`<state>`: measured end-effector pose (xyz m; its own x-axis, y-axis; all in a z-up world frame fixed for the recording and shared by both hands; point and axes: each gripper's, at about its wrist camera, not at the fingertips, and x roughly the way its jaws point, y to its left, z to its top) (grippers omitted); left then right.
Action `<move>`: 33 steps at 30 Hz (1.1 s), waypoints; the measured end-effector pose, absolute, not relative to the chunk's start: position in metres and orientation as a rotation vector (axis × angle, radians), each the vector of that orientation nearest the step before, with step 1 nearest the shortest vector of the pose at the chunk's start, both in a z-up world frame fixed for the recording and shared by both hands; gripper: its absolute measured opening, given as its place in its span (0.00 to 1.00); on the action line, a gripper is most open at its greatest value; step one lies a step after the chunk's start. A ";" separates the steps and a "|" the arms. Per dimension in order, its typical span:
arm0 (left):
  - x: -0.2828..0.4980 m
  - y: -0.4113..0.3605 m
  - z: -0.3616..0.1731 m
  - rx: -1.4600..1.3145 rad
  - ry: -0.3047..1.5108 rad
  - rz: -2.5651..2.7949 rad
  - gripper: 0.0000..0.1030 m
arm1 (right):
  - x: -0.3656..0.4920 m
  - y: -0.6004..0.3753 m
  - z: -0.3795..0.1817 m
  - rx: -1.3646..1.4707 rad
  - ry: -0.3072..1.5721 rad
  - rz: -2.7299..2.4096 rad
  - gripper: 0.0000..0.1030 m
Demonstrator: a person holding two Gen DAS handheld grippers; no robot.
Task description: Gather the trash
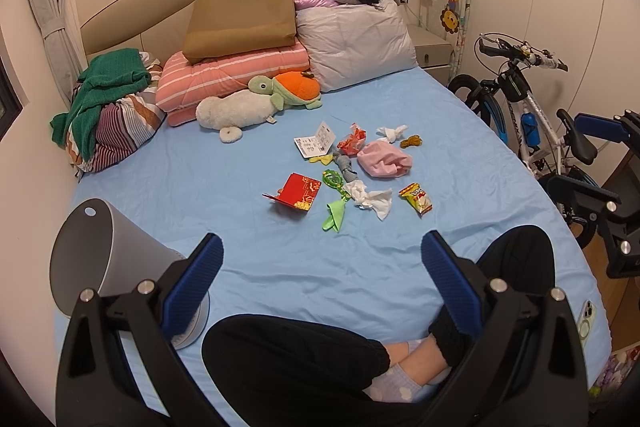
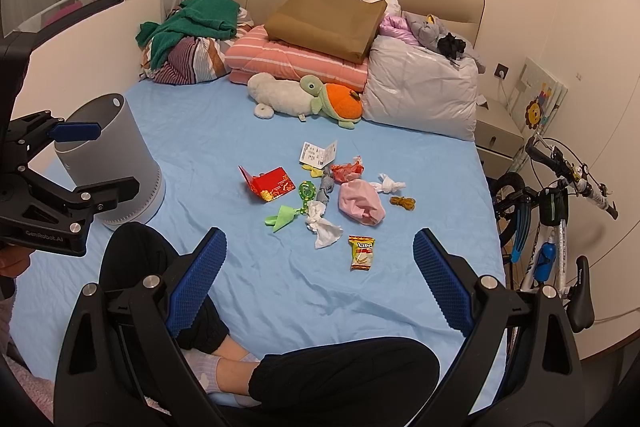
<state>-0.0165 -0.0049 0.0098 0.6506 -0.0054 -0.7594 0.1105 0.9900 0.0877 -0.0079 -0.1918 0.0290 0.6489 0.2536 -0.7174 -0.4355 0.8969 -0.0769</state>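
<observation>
Trash lies scattered mid-bed on the blue sheet (image 1: 200,187): a red envelope (image 1: 298,193) (image 2: 272,183), crumpled white tissue (image 1: 370,201) (image 2: 322,225), a yellow snack packet (image 1: 417,198) (image 2: 362,253), green wrappers (image 1: 334,217), a pink cloth (image 1: 384,159) (image 2: 360,207), a red wrapper (image 1: 352,141), a paper tag (image 1: 316,145). A grey bin (image 1: 108,251) (image 2: 112,163) stands at the left. My left gripper (image 1: 322,267) is open and empty above the sheet, just right of the bin. My right gripper (image 2: 320,267) is open and empty, near the snack packet.
The person's crossed legs in black trousers (image 1: 300,359) (image 2: 344,367) sit at the near edge. Plush toys (image 1: 260,99), folded bedding, a brown bag (image 1: 244,19) and pillows line the headboard. A bicycle (image 1: 528,107) (image 2: 556,219) stands right of the bed. A phone (image 1: 586,319) lies at the bed's right edge.
</observation>
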 end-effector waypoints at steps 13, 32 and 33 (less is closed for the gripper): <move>-0.020 -0.005 0.008 0.141 0.857 -0.052 0.96 | -0.007 -0.191 0.028 -0.231 0.787 0.401 0.89; 0.030 -0.021 -0.043 0.146 0.945 -0.083 0.96 | 0.044 -0.215 -0.037 -0.187 0.858 0.354 0.88; 0.034 -0.022 -0.047 0.146 0.952 -0.085 0.96 | 0.049 -0.216 -0.042 -0.183 0.865 0.352 0.88</move>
<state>0.0340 -0.0218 -0.0472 0.5775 -0.0083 -0.8163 0.1366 0.9868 0.0867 0.0494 -0.2161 -0.0423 0.5956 0.2278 -0.7703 -0.3749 0.9269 -0.0157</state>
